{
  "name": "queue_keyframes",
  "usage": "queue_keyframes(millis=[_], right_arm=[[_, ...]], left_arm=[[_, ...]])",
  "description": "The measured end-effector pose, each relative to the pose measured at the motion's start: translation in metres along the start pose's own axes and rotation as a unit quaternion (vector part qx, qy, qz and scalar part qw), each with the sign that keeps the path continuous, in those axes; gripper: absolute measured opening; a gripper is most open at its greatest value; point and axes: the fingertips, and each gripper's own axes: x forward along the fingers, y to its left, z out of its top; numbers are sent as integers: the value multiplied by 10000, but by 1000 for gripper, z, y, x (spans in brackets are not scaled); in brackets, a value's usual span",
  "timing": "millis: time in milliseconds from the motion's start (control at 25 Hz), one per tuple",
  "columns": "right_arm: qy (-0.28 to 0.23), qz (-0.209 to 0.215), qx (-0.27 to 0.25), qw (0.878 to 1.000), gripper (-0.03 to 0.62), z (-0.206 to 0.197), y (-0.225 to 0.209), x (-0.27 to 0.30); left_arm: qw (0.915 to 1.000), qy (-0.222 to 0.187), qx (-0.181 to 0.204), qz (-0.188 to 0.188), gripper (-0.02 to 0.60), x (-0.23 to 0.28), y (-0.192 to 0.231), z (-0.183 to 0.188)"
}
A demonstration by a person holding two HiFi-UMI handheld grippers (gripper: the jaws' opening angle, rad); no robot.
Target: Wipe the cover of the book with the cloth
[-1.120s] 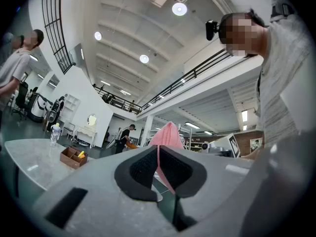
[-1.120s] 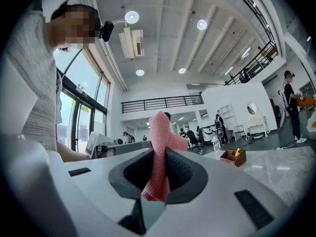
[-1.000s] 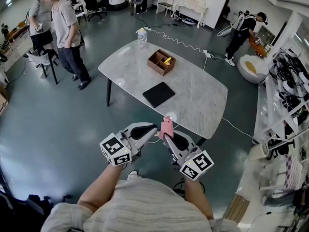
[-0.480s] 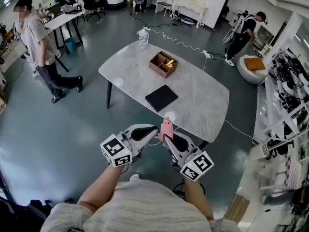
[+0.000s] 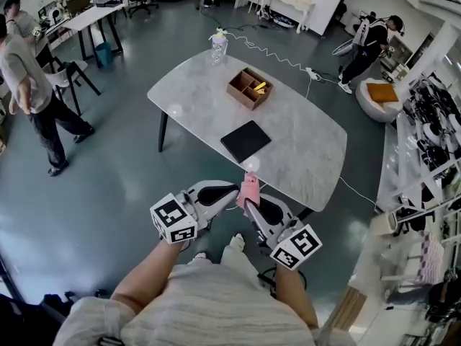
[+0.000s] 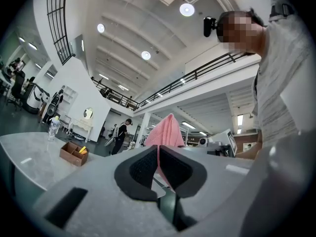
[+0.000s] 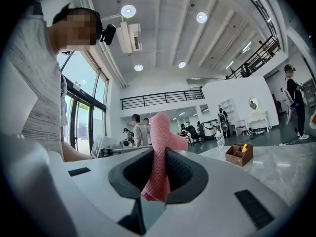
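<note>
The black book (image 5: 245,140) lies flat on the grey marble table (image 5: 302,157), far ahead of both grippers. A pink cloth (image 5: 249,189) stands up between the two grippers, held in the air in front of my body, short of the table's near edge. My right gripper (image 5: 247,205) is shut on the cloth (image 7: 159,147), which sticks up and hangs down through its pads (image 7: 180,174). My left gripper (image 5: 234,192) meets it from the left, and a thin strip of the cloth (image 6: 167,131) runs down between its closed pads (image 6: 143,169).
A wooden box (image 5: 250,89) with a yellow item sits on the table's far half, with a clear bottle (image 5: 219,45) at the far corner. A person (image 5: 29,92) stands on the floor at the left, another (image 5: 367,42) at the far right. Shelves (image 5: 432,135) line the right side.
Both grippers hold the cloth as before. The table and book have slid slightly lower in the head view. The person at the left has walked further left.
</note>
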Motion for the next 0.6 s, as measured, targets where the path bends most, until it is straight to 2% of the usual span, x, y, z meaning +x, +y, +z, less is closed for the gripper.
queue_keyframes(millis=[320,600], right_arm=[[348,46,72,9994,55,-23,-70,31],[395,84,-77,9992,55,-2,-160,66]], left_arm=[[9998,121,-100,159,25,38,63,-16],[9989,183,-86,423,25,93,137,-5]])
